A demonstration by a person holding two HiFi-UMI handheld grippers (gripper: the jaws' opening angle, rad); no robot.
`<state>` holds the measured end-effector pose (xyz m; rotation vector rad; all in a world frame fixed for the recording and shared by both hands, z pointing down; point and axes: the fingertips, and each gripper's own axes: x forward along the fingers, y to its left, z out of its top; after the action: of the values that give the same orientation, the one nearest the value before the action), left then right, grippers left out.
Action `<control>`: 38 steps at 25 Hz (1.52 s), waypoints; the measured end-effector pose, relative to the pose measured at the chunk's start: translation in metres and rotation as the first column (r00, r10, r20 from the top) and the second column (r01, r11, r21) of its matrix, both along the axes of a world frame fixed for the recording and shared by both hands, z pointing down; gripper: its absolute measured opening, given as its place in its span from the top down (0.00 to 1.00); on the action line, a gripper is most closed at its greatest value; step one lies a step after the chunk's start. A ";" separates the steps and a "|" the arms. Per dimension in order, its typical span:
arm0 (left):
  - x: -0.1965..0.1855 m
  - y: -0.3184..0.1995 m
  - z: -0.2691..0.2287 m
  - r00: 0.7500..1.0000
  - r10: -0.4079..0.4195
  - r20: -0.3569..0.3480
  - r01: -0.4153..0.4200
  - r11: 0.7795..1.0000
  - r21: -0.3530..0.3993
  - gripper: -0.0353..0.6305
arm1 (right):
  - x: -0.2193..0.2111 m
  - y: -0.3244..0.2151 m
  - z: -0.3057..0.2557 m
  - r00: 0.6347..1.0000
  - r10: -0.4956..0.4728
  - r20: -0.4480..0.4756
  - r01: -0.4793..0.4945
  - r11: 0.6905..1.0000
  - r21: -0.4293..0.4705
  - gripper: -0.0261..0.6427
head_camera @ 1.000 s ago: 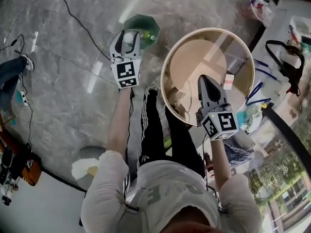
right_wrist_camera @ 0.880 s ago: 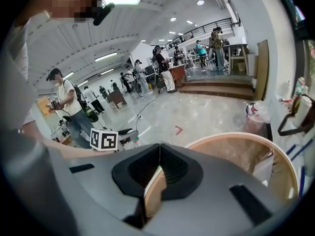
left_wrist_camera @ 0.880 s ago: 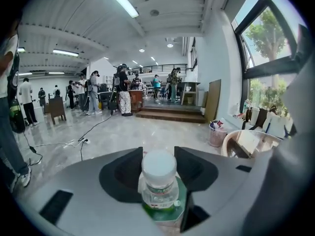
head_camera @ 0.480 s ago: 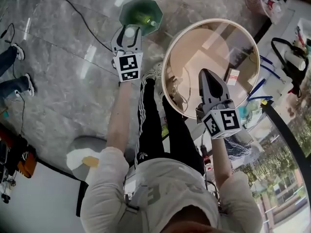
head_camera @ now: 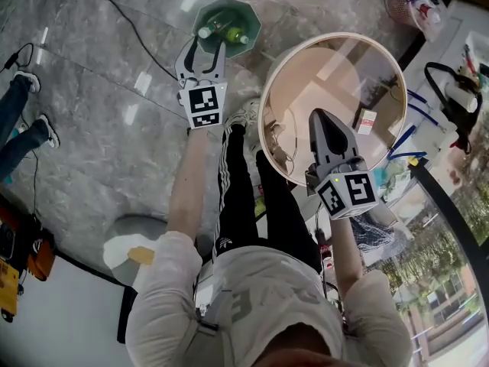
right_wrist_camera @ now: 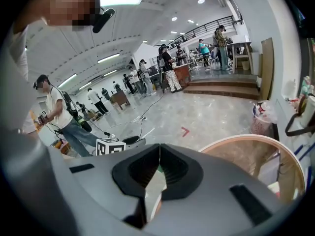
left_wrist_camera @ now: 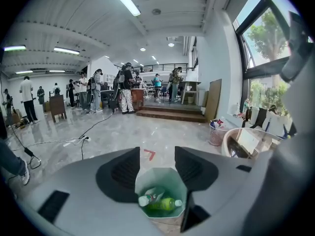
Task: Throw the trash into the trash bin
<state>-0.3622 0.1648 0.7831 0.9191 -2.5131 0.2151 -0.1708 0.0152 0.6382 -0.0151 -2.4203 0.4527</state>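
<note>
Up at the top centre of the head view, the green trash bin [head_camera: 229,10] stands on the grey stone floor with two bottles lying in it, a clear bottle [left_wrist_camera: 149,197] and a green bottle [left_wrist_camera: 165,204], side by side and touching. The left tongs [head_camera: 205,52] hover just below the bin in the frame, spread wide with nothing between them. In the left gripper view the bin and both bottles show through the gap, low in the picture and clear of both pads.

Lower right of there, the right tongs [head_camera: 319,117] are pressed together and carry nothing I can make out. They hang over the round wooden surface [head_camera: 267,90], well apart from the bin.

The main risk, as I judge it, is the bin itself. It looks light, and the left tongs point at its near wall, so a further push that way could nudge it and roll the bottles out. A black cable [head_camera: 126,21] crosses the floor at the upper left, near enough to snag a careless sweep. If more trash waits on the surface, the right tongs must spread before they reach for it.
</note>
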 end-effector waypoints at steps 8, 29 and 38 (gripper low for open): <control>-0.007 0.004 -0.067 0.998 -0.005 0.066 0.002 0.999 0.047 0.63 | -0.020 0.010 -0.049 0.997 -0.006 0.080 0.005 1.000 0.018 0.94; 0.092 -0.075 -0.449 0.920 0.265 0.288 -0.357 0.869 0.341 0.93 | -0.007 -0.016 -0.340 0.845 0.114 0.522 -0.216 0.966 0.139 0.94; 0.163 -0.107 -0.538 0.866 0.287 0.410 -0.462 0.771 0.437 0.93 | 0.061 -0.047 -0.352 0.784 0.198 0.589 -0.315 0.944 0.101 0.94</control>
<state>-0.1995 0.0581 0.2449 1.7523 -2.7013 -0.2429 -0.1103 -0.0313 0.2864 0.3171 -3.0791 0.3624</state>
